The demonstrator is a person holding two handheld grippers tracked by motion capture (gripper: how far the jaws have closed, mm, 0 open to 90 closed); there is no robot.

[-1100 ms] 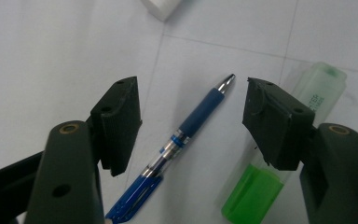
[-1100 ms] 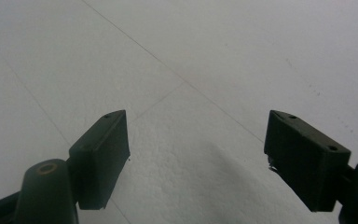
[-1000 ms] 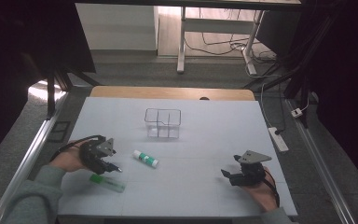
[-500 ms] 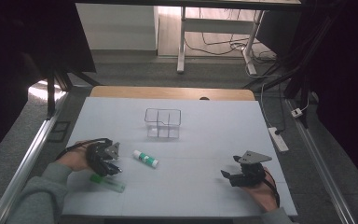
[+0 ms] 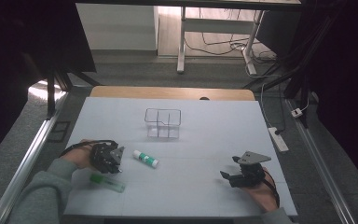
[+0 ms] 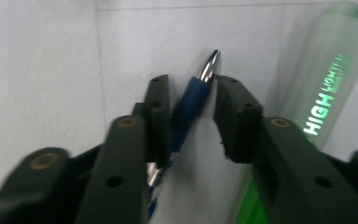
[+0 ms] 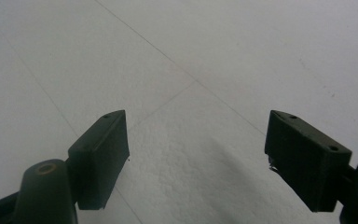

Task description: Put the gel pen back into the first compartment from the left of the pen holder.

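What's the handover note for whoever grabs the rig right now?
Left gripper: jaws either side of the blue pen lying on the table, one pad against it, a gap on the other side; not clamped.
Right gripper: wide open, holding nothing, low over bare table.
Green highlighter lies right beside the pen. Glue stick lies near the left gripper. Clear divided box looks empty.
Done: nothing moved into the box.
Left: probably close on the pen and lift.

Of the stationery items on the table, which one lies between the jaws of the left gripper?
The blue pen with a silver tip; the green highlighter lies outside the left gripper.
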